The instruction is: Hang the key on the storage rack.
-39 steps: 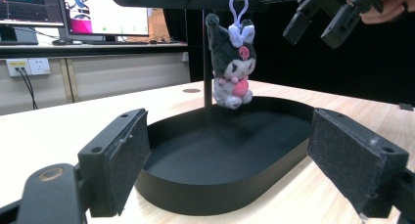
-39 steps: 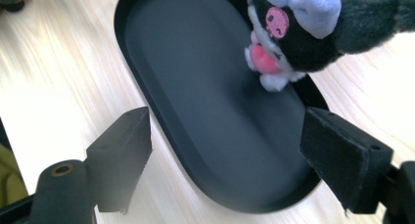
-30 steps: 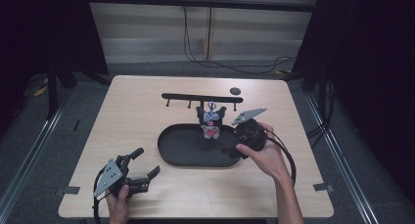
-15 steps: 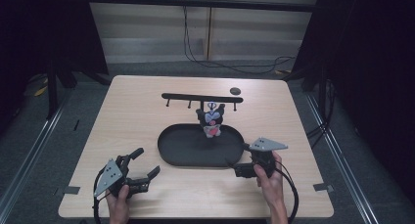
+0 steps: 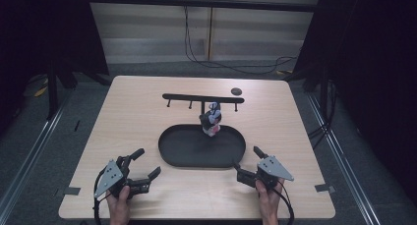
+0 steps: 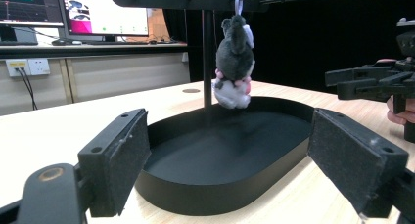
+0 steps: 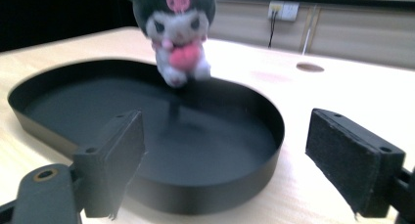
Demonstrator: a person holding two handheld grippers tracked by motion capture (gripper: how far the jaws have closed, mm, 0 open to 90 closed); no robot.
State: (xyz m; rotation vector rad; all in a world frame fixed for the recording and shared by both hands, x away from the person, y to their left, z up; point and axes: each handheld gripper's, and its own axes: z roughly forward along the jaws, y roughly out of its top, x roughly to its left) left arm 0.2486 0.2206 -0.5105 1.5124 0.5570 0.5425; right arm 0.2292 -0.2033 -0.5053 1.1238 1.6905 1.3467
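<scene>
Two hand-held grippers, left [image 5: 146,163] and right [image 5: 246,158], rest open near the counter's [image 5: 137,117] front edge, flanking the tray [image 5: 172,149]; toy [image 5: 211,119] hangs above.

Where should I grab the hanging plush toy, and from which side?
Likely best around the plush toy body, below its loop on the rack. Come in level from the right tool side: it hangs free above the tray, its round middle between open jaws.
</scene>
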